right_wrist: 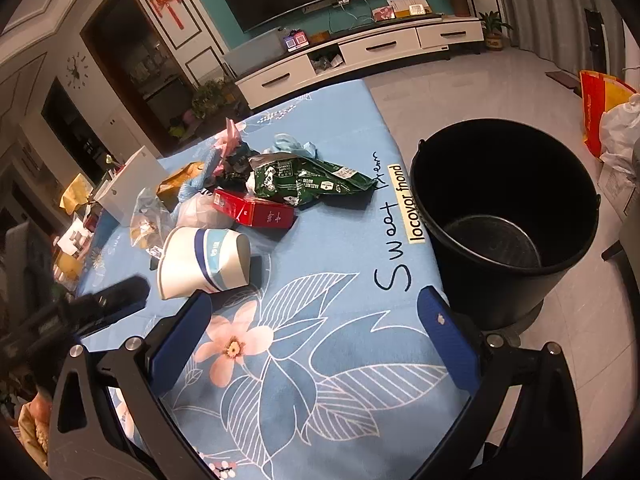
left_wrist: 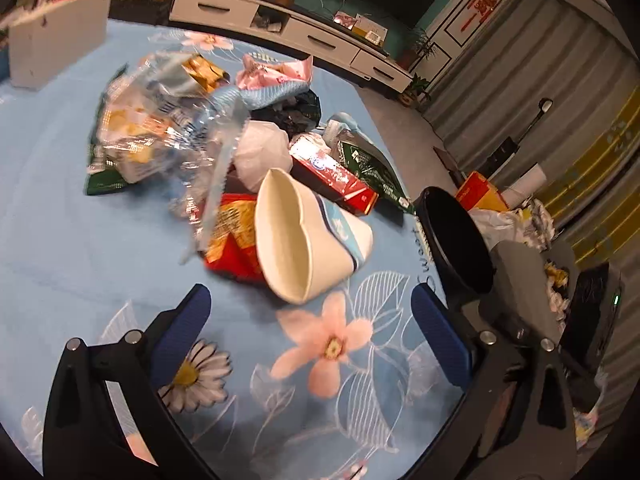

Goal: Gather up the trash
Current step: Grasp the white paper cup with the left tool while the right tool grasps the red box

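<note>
Tablecloth (right_wrist: 320, 264) reads "Sweet", "locovor fnond"; green wrapper (right_wrist: 304, 180) print upside-down, unreadable

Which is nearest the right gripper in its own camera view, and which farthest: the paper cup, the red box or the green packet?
1. Paper cup, on its side, just ahead-left of the right gripper.
2. Red box, behind the cup.
3. Green packet, behind the box.

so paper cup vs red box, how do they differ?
The paper cup is white with blue bands, crushed and lying on its side; the red box is red, flat and keeps its shape. The cup lies nearer the grippers, the box further back against the green wrapper. Both rest on the floral tablecloth.
</note>
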